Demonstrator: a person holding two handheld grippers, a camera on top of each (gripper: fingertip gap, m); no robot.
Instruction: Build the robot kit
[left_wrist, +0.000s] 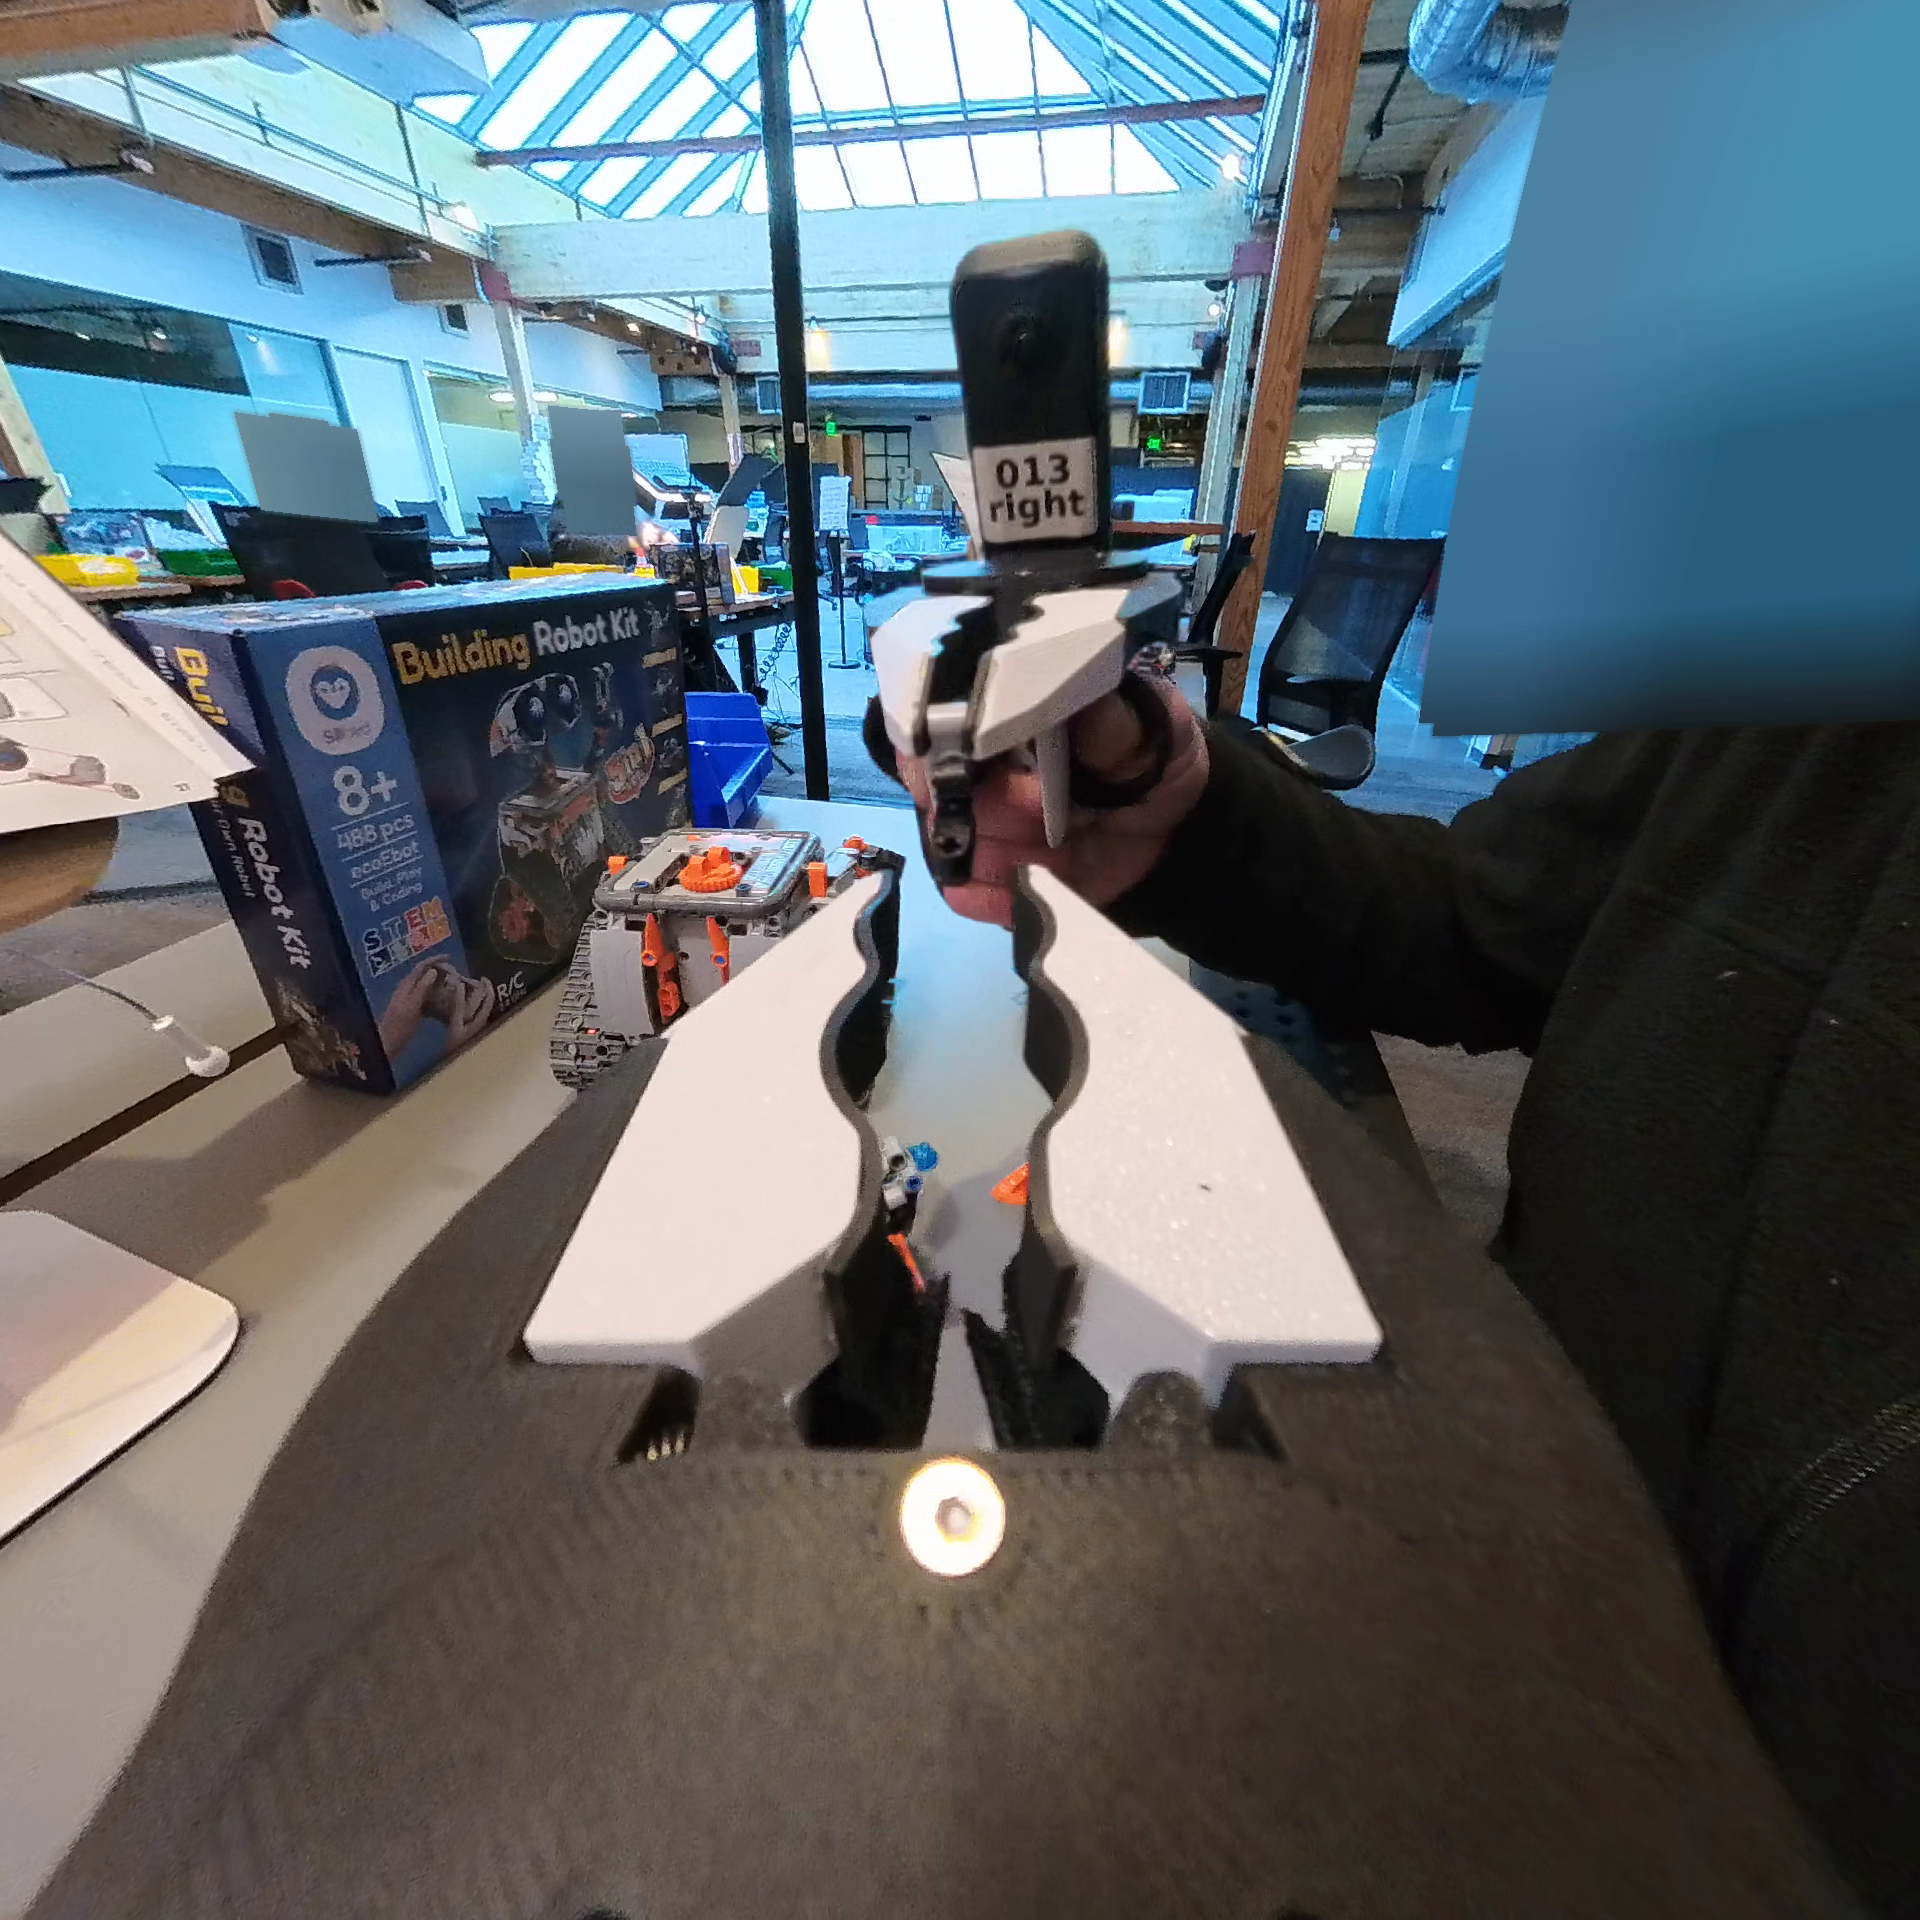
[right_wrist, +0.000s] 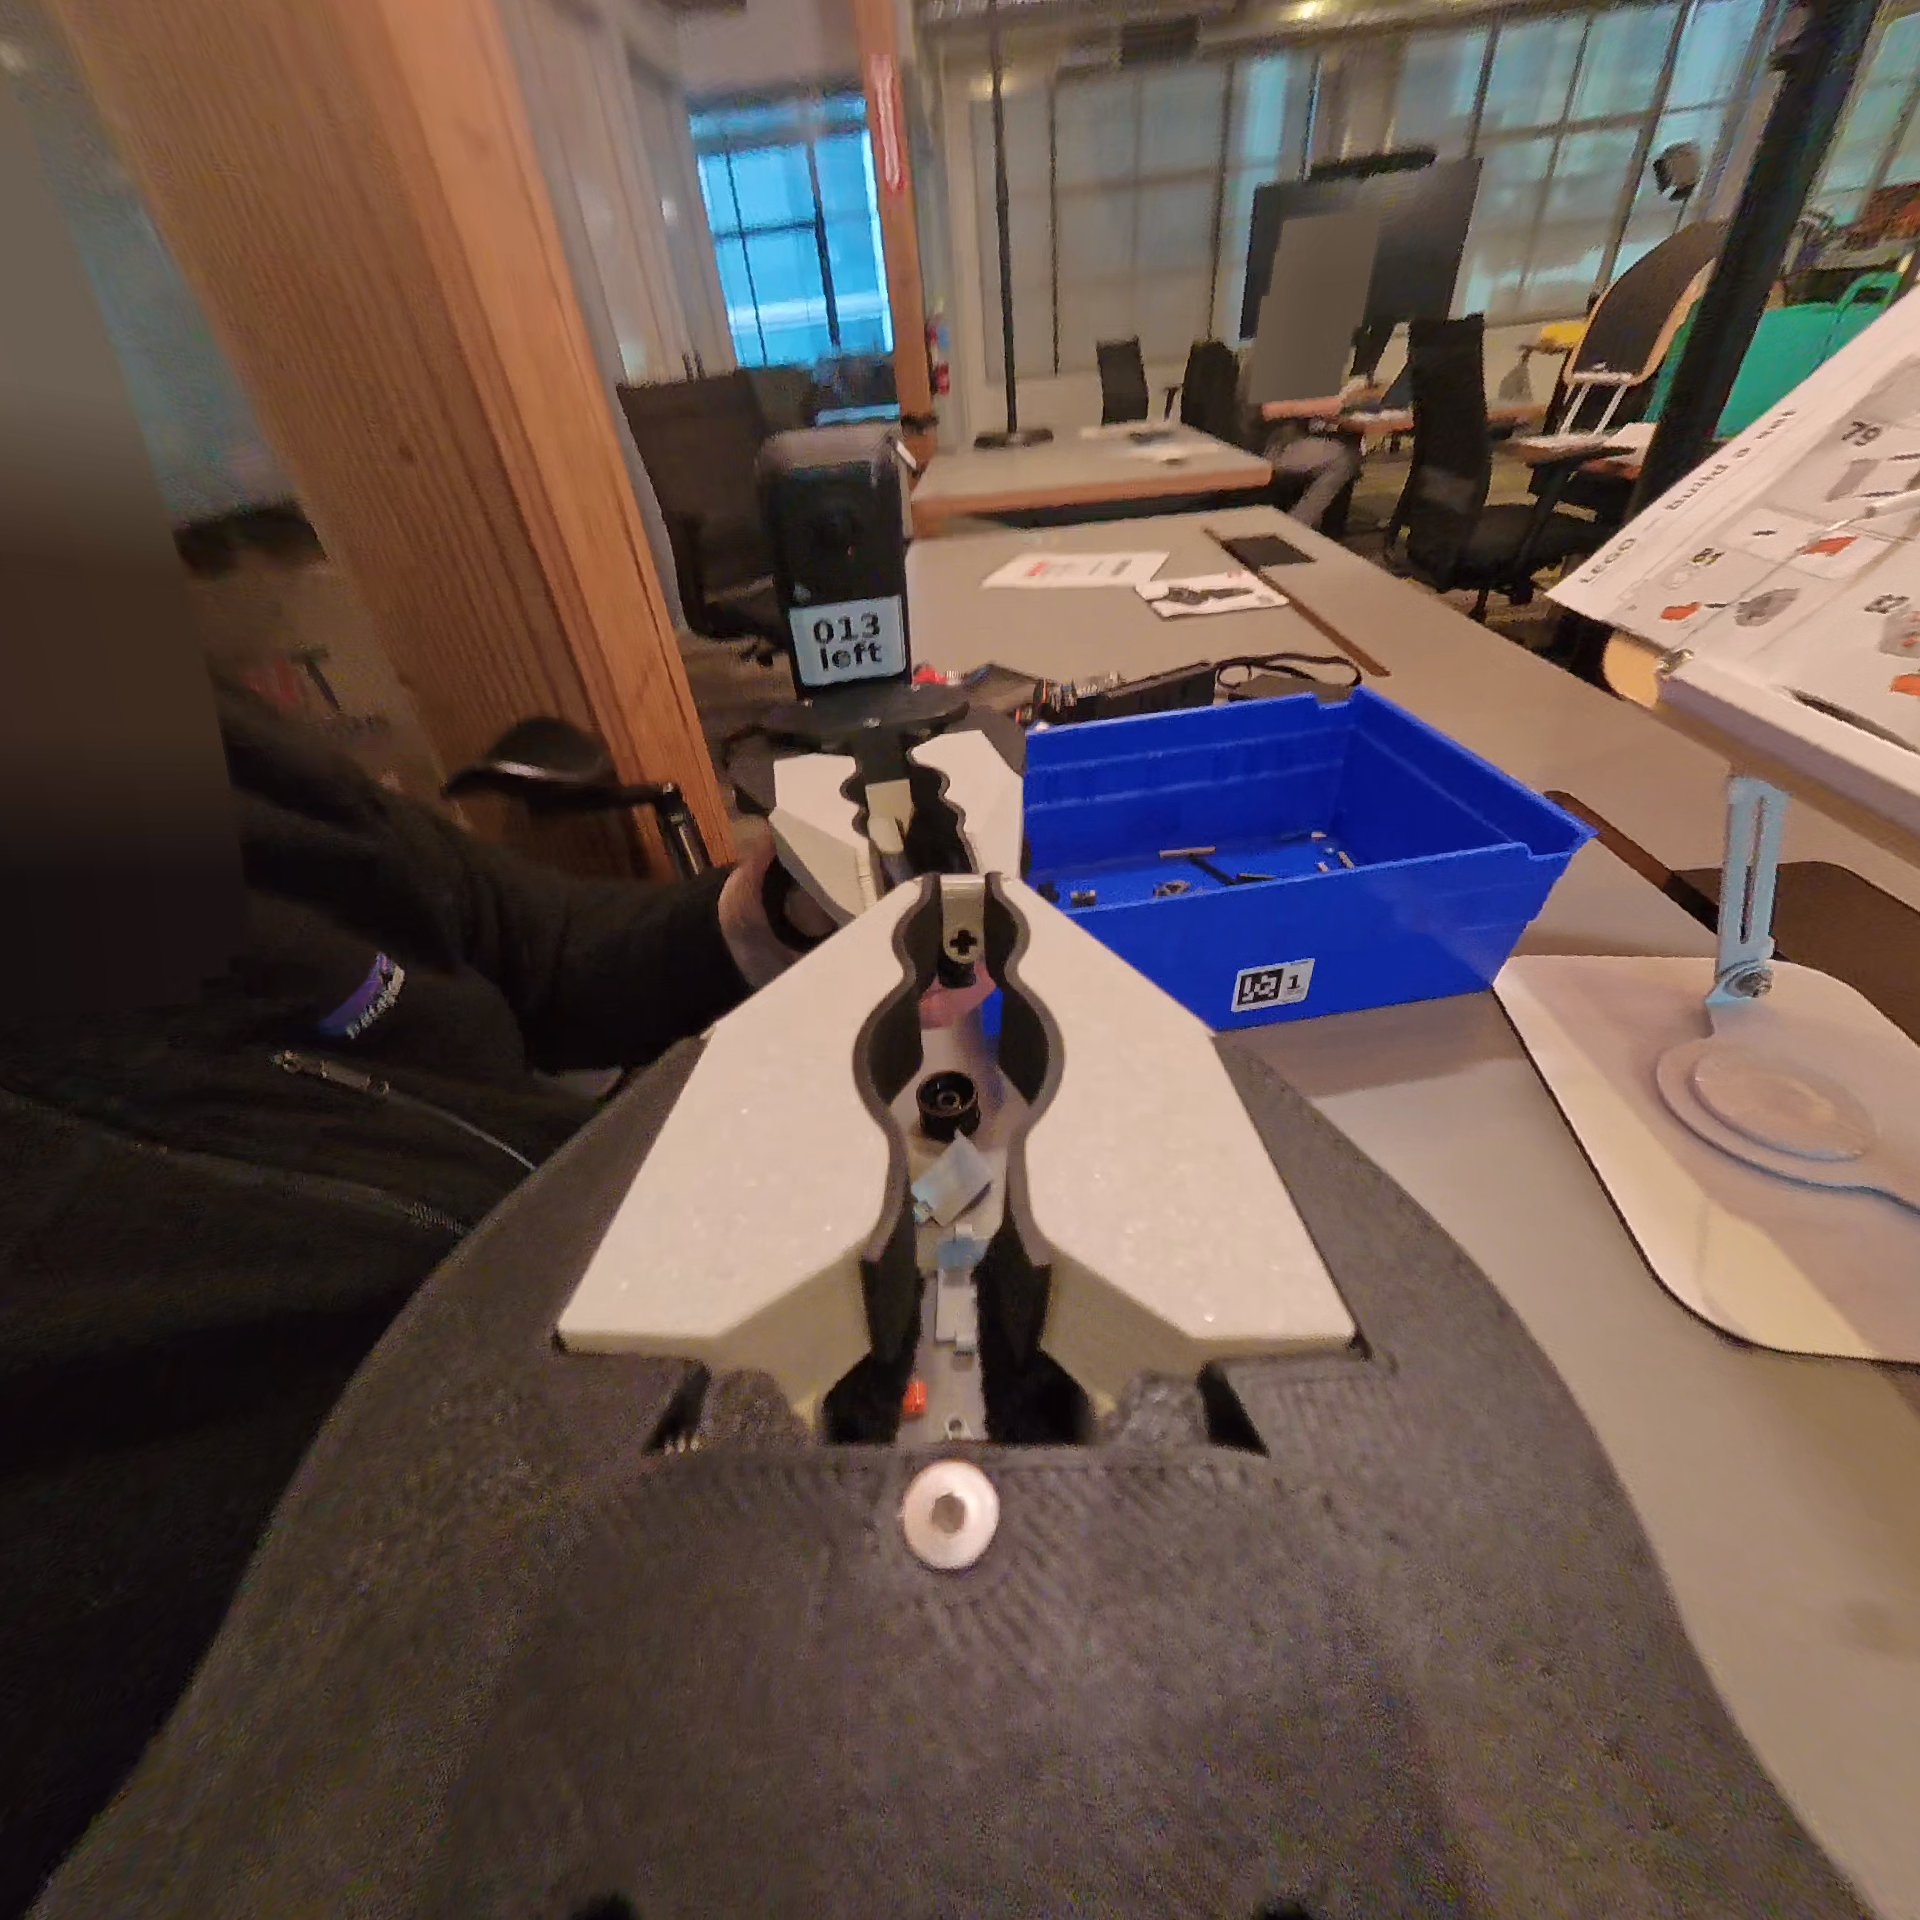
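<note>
My right gripper (right_wrist: 964, 896) is shut on a small grey and black building-kit piece (right_wrist: 962, 935) and holds it in the air above the table. In the left wrist view the right gripper (left_wrist: 940, 743) points down toward me, and the piece (left_wrist: 949, 826) hangs from its tips. My left gripper (left_wrist: 958, 891) is open and empty, with its tips just below and on either side of that piece. It also shows in the right wrist view (right_wrist: 902, 831), facing the right gripper closely. A person's hands hold both grippers.
A partly built tracked robot model (left_wrist: 707, 935) stands by the kit box (left_wrist: 416, 821). A blue bin (right_wrist: 1299, 935) holds a few small parts. A booklet on a stand (right_wrist: 1766, 582) is at the right. Loose small pieces (left_wrist: 906, 1166) and a black round part (right_wrist: 948, 1101) lie on the table. Less than 4 cm separates the two grippers' tips.
</note>
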